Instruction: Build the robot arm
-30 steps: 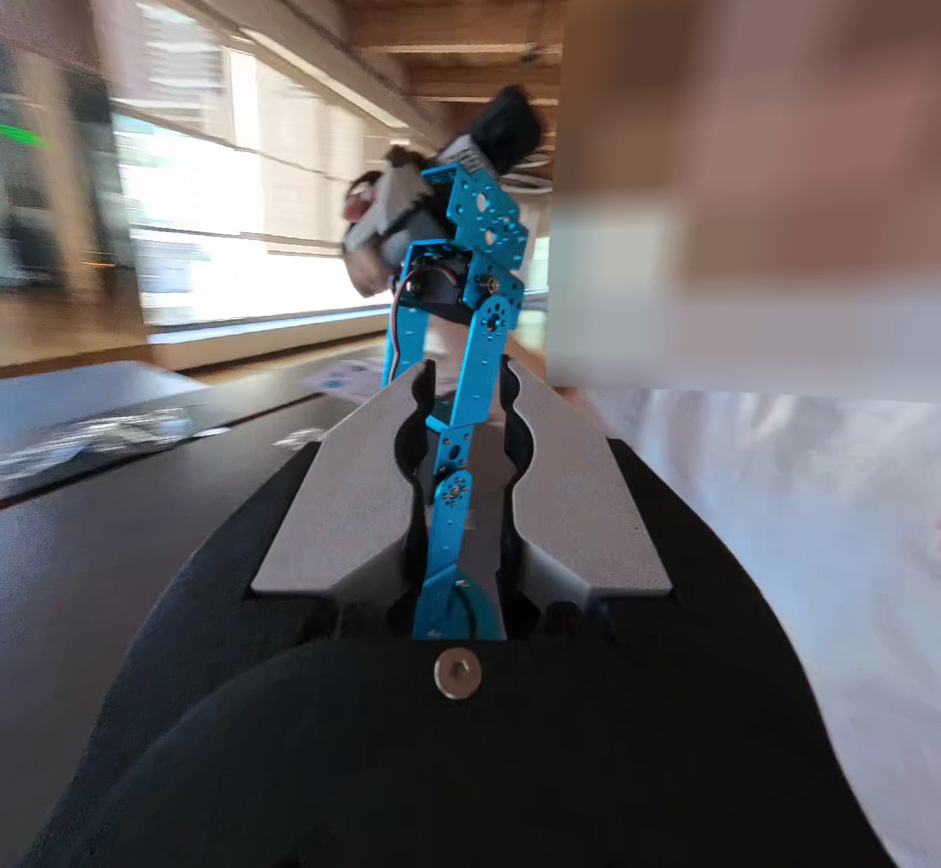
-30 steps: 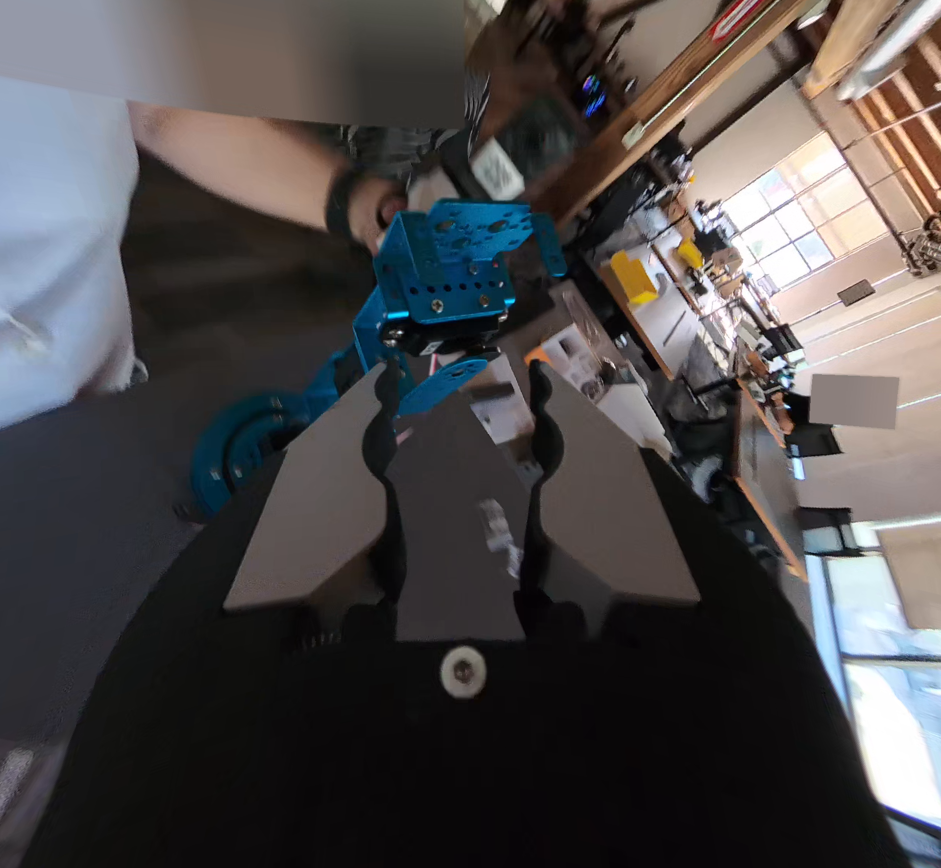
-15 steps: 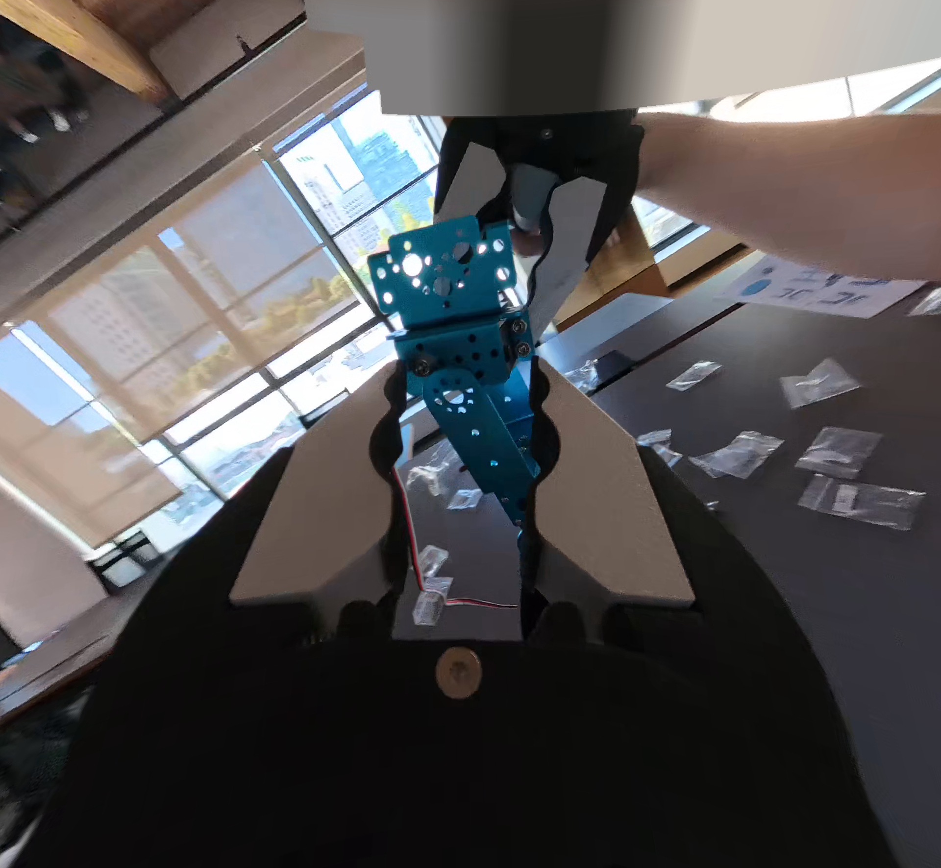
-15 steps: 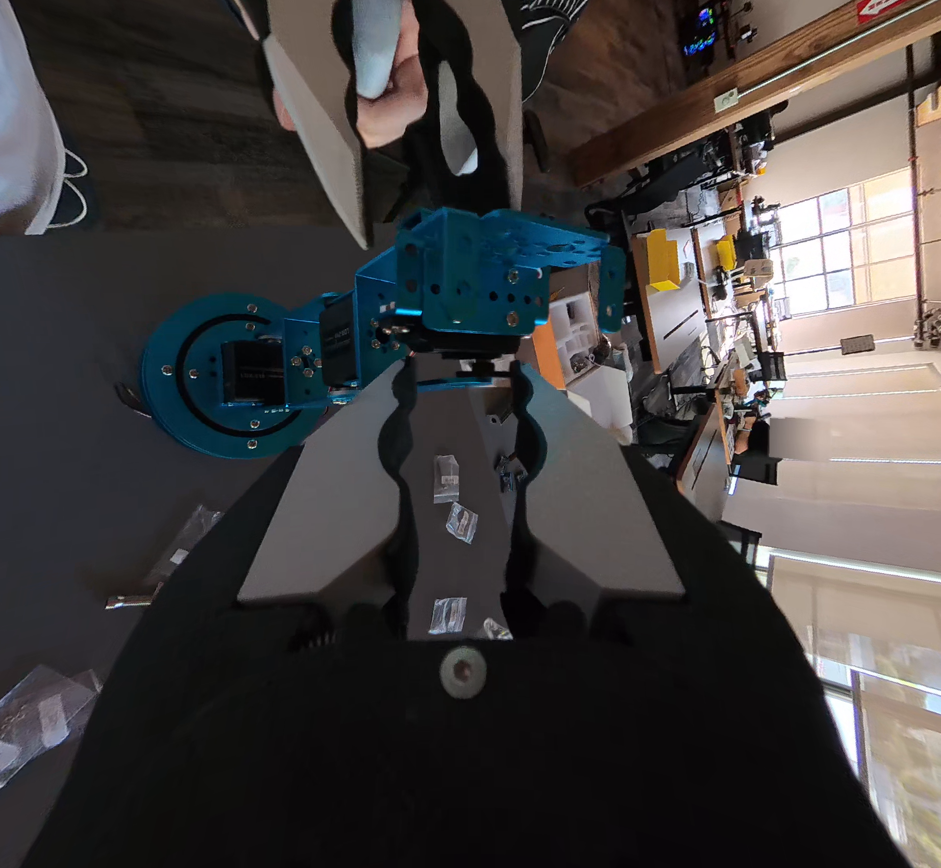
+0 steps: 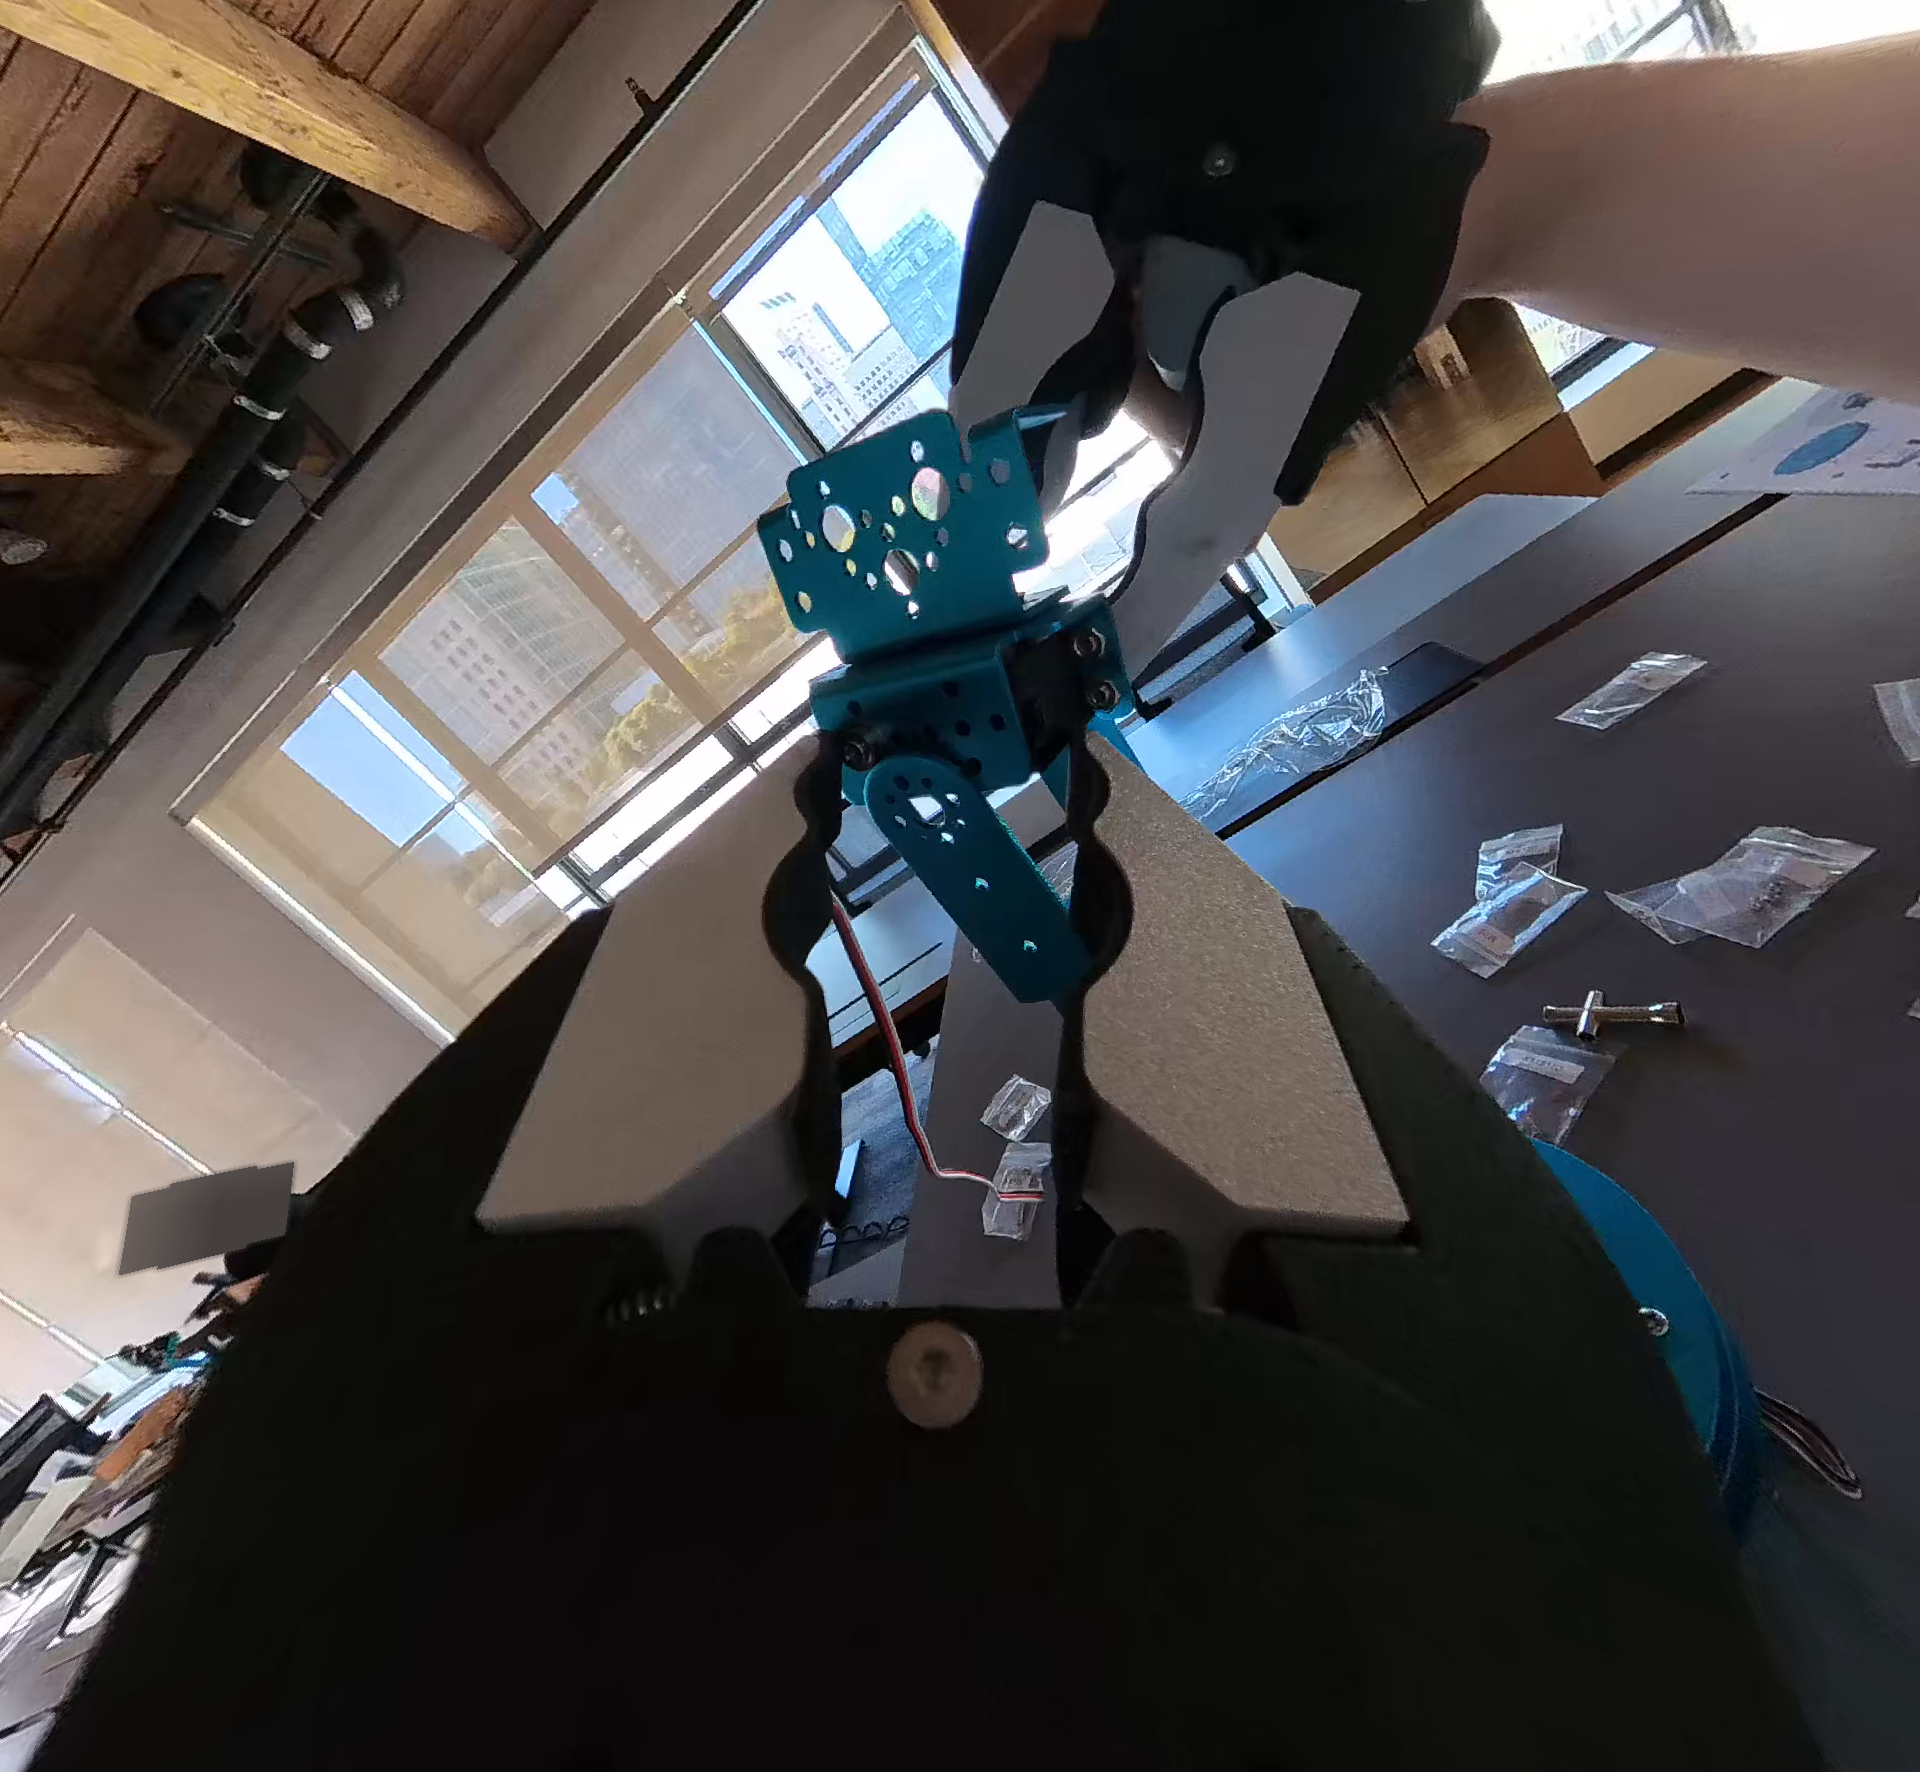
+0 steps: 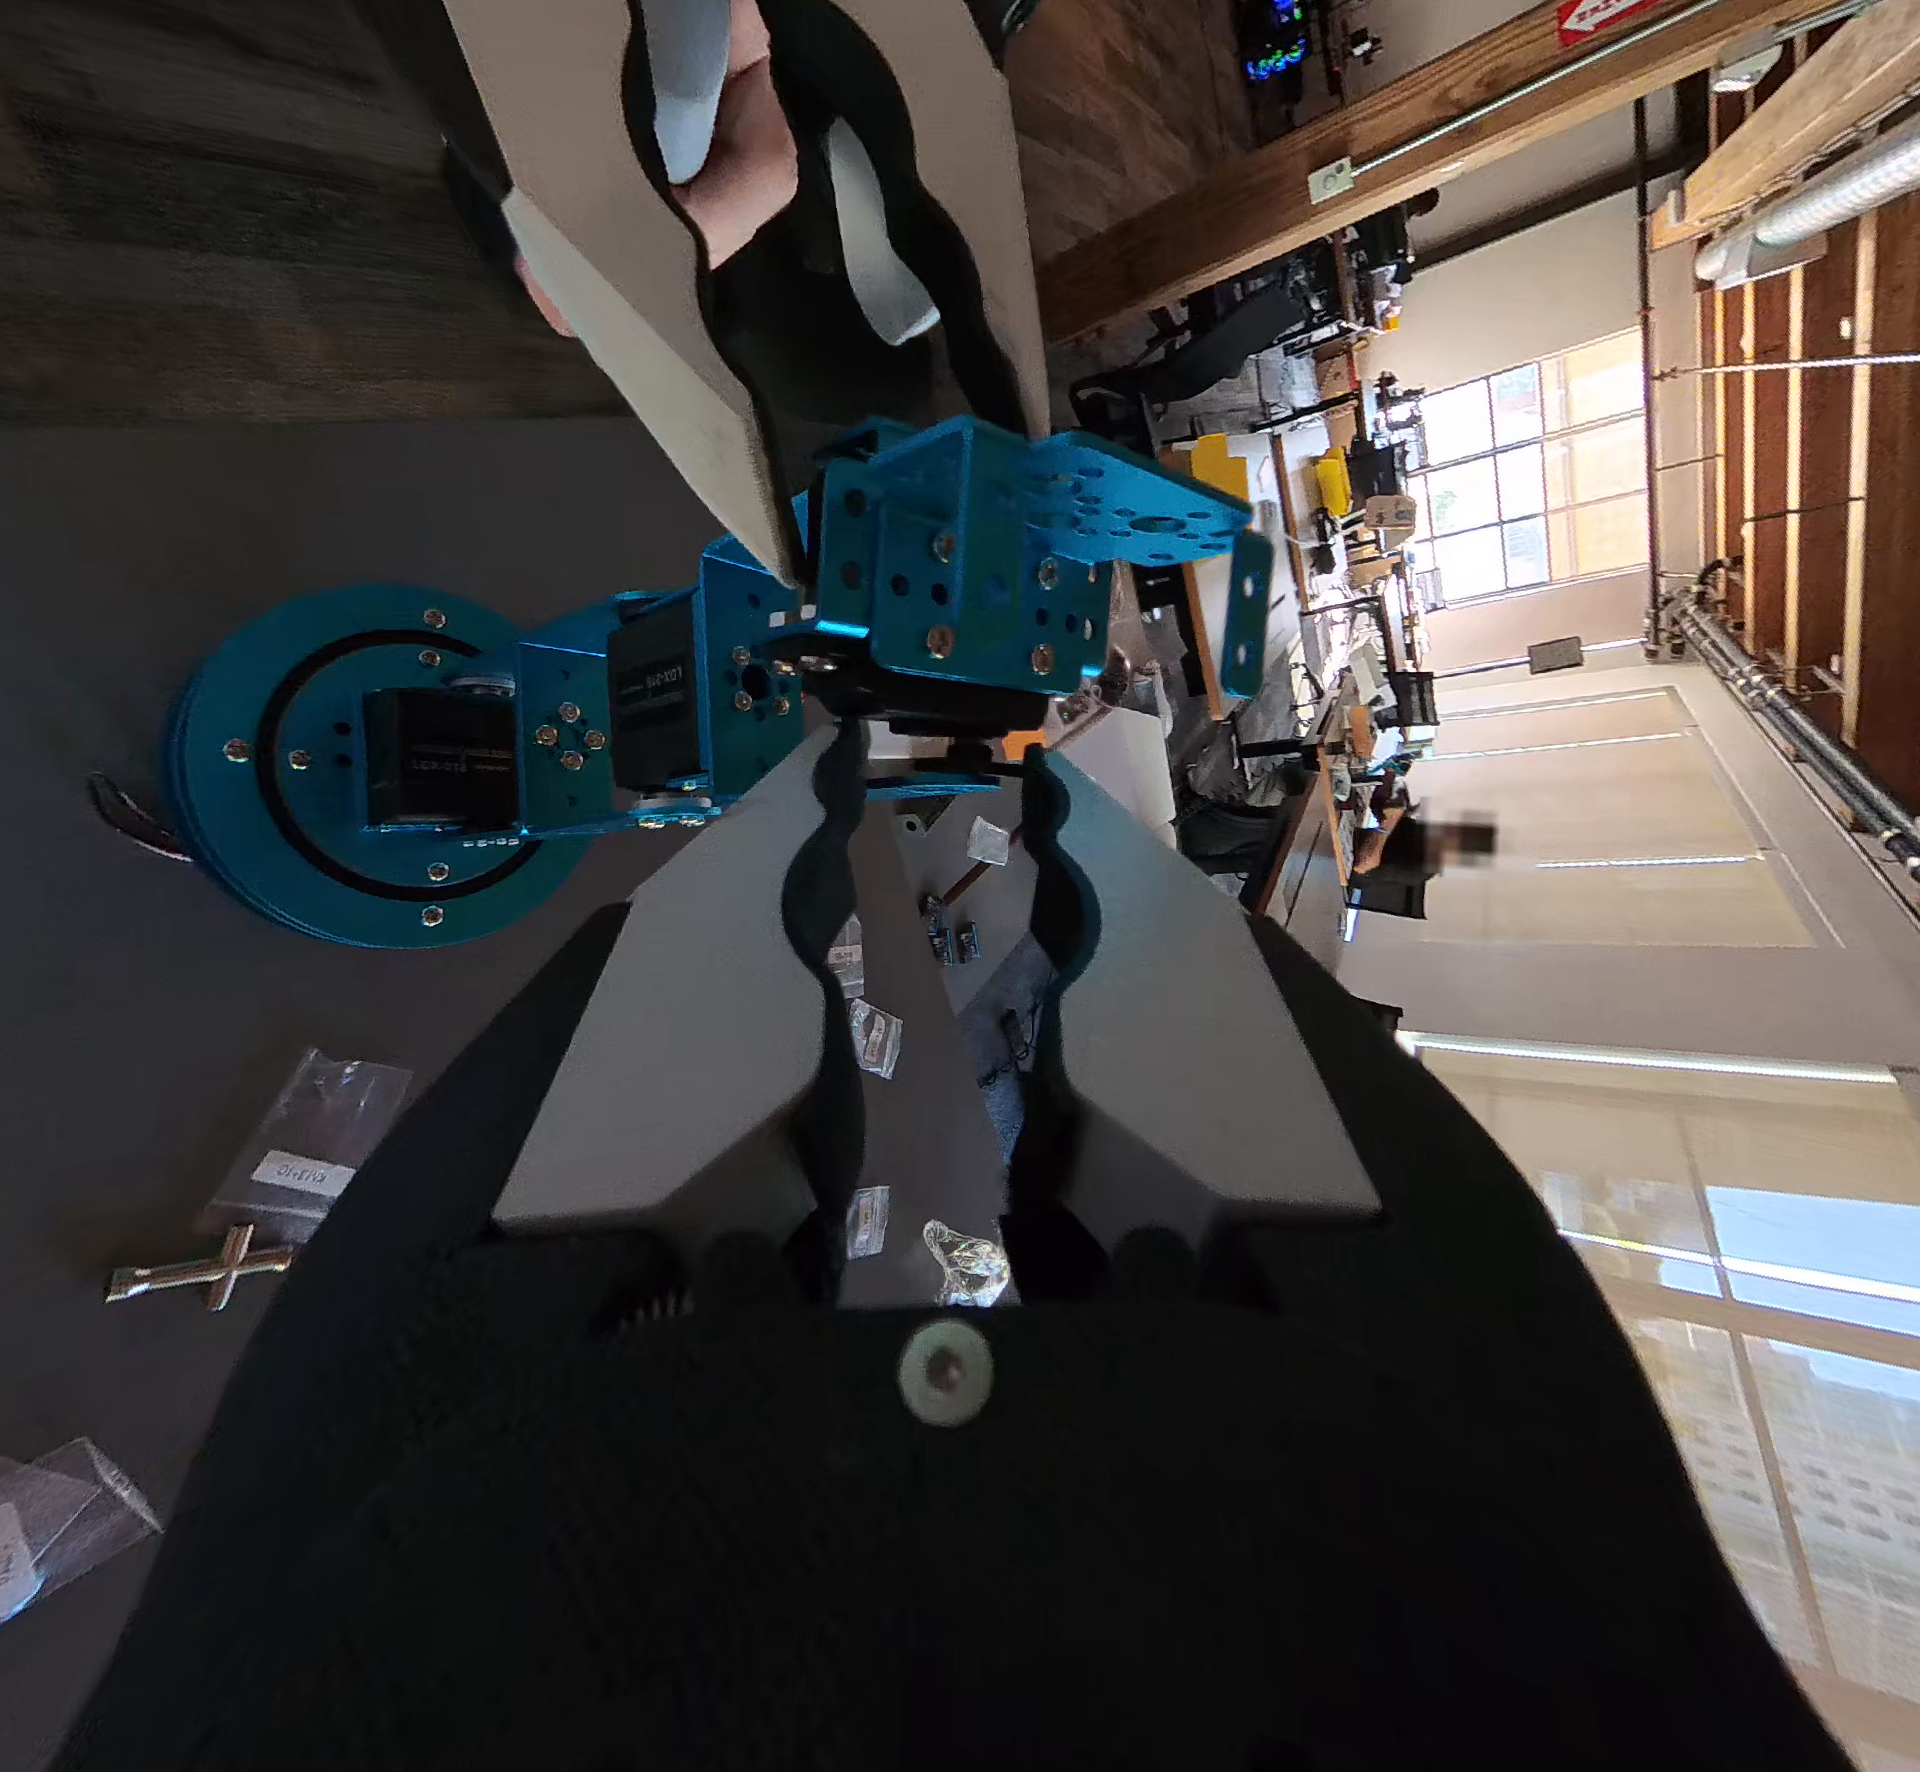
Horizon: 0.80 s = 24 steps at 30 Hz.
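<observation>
Blue metal robot arm (image 6: 935, 569) of perforated brackets and black servos, joined to a round base (image 6: 312, 849) at the left on the dark table (image 6: 156, 579). Left gripper (image 5: 940, 787) half open, straddling a blue link without clamping it. Right gripper (image 6: 940, 751) likewise parted around the upper servo's underside; contact unclear. Below left lies a cross-shaped wrench (image 6: 208, 1270); farther right, small plastic bags (image 5: 1745, 891) scattered about. Red-and-white wire (image 5: 883, 1016) dangles between the left fingers.
</observation>
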Each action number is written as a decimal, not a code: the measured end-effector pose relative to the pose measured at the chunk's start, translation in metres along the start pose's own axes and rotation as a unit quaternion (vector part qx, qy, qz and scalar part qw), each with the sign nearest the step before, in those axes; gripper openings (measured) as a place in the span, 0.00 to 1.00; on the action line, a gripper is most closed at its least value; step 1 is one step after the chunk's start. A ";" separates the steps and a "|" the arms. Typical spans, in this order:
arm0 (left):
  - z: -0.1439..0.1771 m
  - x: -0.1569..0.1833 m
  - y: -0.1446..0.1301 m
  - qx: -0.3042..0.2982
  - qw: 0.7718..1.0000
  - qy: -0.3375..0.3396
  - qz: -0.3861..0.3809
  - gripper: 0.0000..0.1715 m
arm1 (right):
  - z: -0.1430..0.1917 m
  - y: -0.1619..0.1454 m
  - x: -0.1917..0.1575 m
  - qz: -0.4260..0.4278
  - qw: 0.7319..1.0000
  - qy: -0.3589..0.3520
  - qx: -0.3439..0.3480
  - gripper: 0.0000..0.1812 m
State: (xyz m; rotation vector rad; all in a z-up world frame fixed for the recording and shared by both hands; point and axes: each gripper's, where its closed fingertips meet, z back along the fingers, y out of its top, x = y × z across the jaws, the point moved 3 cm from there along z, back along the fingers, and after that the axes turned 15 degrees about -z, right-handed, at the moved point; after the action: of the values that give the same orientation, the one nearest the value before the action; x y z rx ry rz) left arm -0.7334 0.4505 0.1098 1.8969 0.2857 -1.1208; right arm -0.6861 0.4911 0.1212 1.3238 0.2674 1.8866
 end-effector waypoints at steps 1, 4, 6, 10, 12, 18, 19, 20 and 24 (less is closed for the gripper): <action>0.000 0.000 0.000 0.002 1.000 -0.001 0.003 0.24 | 0.000 0.000 0.000 -0.001 1.000 -0.005 0.001 0.16; 0.000 0.000 0.000 0.007 1.000 -0.003 0.010 0.25 | 0.000 0.000 -0.001 0.003 1.000 -0.020 0.003 0.15; 0.000 0.001 0.000 0.009 1.000 -0.004 0.010 0.25 | 0.001 0.000 -0.002 0.004 1.000 -0.026 0.004 0.15; -0.001 0.001 0.000 0.014 1.000 -0.008 0.016 0.25 | 0.002 -0.001 -0.002 0.001 1.000 -0.030 0.005 0.15; -0.001 0.001 -0.001 0.015 1.000 -0.011 0.023 0.25 | 0.002 -0.001 -0.002 -0.006 0.999 -0.032 0.007 0.15; 0.004 -0.003 -0.001 0.035 0.996 -0.011 0.077 0.23 | 0.003 0.000 0.004 -0.049 0.997 -0.043 0.048 0.23; 0.006 -0.004 -0.002 0.042 0.994 -0.013 0.101 0.23 | 0.004 -0.001 0.006 -0.063 0.996 -0.047 0.050 0.26; 0.009 -0.005 -0.003 0.047 0.991 -0.018 0.126 0.24 | 0.006 -0.002 0.008 -0.077 0.995 -0.049 0.048 0.29; 0.016 -0.002 -0.018 0.049 0.977 -0.037 0.203 0.25 | 0.005 -0.003 0.008 -0.107 0.993 -0.023 0.040 0.28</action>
State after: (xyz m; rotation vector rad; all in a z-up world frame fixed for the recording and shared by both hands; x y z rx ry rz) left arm -0.7546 0.4484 0.0983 1.8829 -0.1961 -0.9364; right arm -0.6814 0.4980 0.1271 1.3331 0.4471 1.6789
